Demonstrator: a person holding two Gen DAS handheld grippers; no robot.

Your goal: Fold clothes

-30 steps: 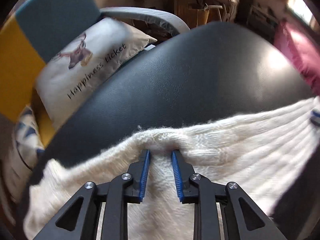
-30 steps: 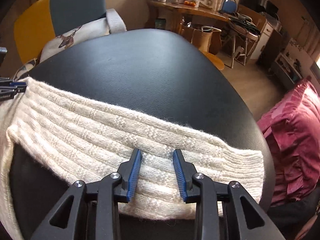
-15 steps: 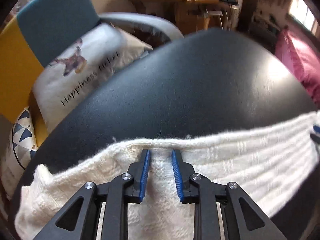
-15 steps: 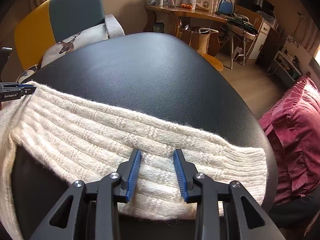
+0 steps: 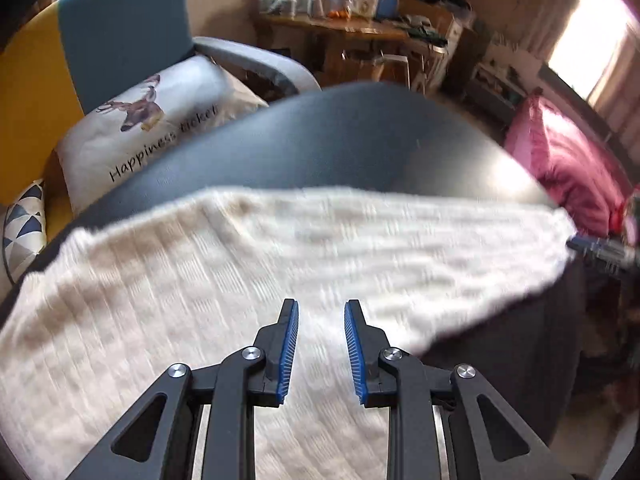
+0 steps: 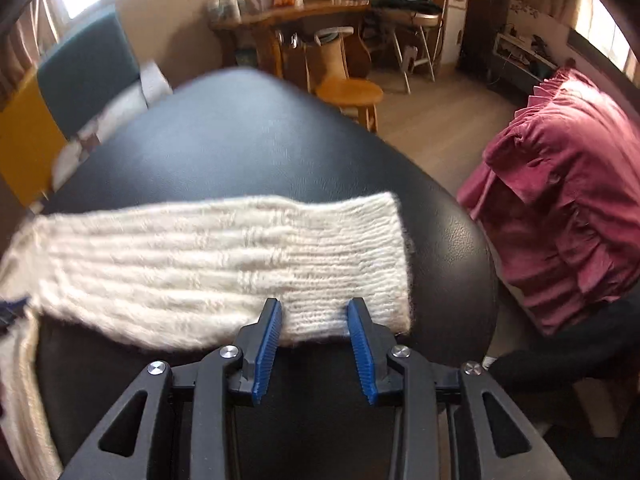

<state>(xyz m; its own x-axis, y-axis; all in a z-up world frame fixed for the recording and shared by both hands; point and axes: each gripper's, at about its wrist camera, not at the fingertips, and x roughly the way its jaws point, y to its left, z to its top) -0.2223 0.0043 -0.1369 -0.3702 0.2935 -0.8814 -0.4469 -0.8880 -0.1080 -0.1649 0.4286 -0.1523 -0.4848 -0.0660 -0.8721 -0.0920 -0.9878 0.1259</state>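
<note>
1. While the cream sweater (image 5: 248, 280) lies across the black table (image 5: 360, 152), the left gripper (image 5: 320, 344) sits above its body, fingers spread with nothing between them.
2. Its sleeve (image 6: 224, 256) stretches toward the table's right rim, cuff edge just short of it.
3. Spread too, the right gripper (image 6: 316, 340) straddles the sleeve's near edge by the cuff.
4. Bare tabletop lies beyond the knit's far edge.
5. Off the right rim sits a pink cushion (image 6: 568, 200); off the left, a pillow (image 5: 152, 136).

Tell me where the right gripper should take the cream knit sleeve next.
Right gripper: pinch the cream knit sleeve at its ribbed cuff end, near edge, coming from the near side; it lies flat on the black table with that edge just ahead of the open jaws.
</note>
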